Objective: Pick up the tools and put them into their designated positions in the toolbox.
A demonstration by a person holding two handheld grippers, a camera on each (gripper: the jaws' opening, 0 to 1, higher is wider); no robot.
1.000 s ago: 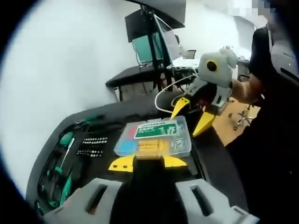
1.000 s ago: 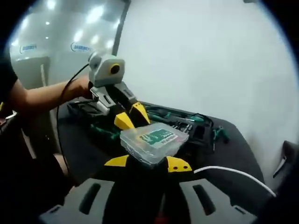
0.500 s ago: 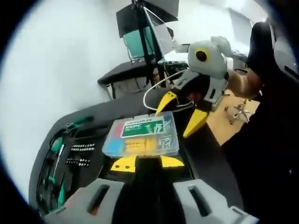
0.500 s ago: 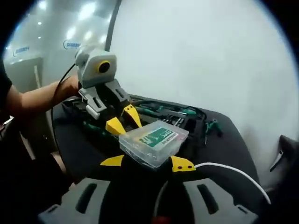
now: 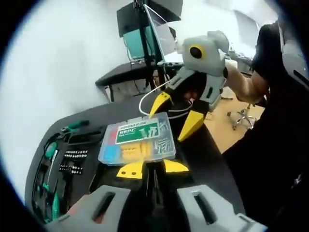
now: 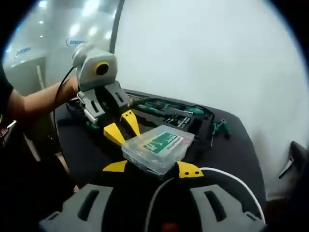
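Two hand-held grippers are meeting over the clear plastic parts case with the green label (image 5: pixel 136 143), and you are carrying it above the black table (image 5: pixel 212 159), beside the open black toolbox tray of green-handled tools (image 5: pixel 58 169). Your left hand-held gripper (image 5: pixel 152 169) is holding the case: its yellow tips are showing under the case's near edge, clamped on it as far as I can judge. Your right hand-held gripper (image 5: pixel 175 116) is hovering just past the case's far edge with its jaws spread apart, touching nothing; from its own view the case (image 6: pixel 158 146) is sitting between its yellow tips (image 6: pixel 153 167), but the jaws are gaping wider than the case.

Judging by its look, the case is light, rigid and smooth-sided, so it is likely to slip or twist if you are pinching only one rim. Small loose parts inside are probably going to shift when you tilt it, so keep it level. Take hold across the short edges, at the middle, rather than squeezing the thin lid.
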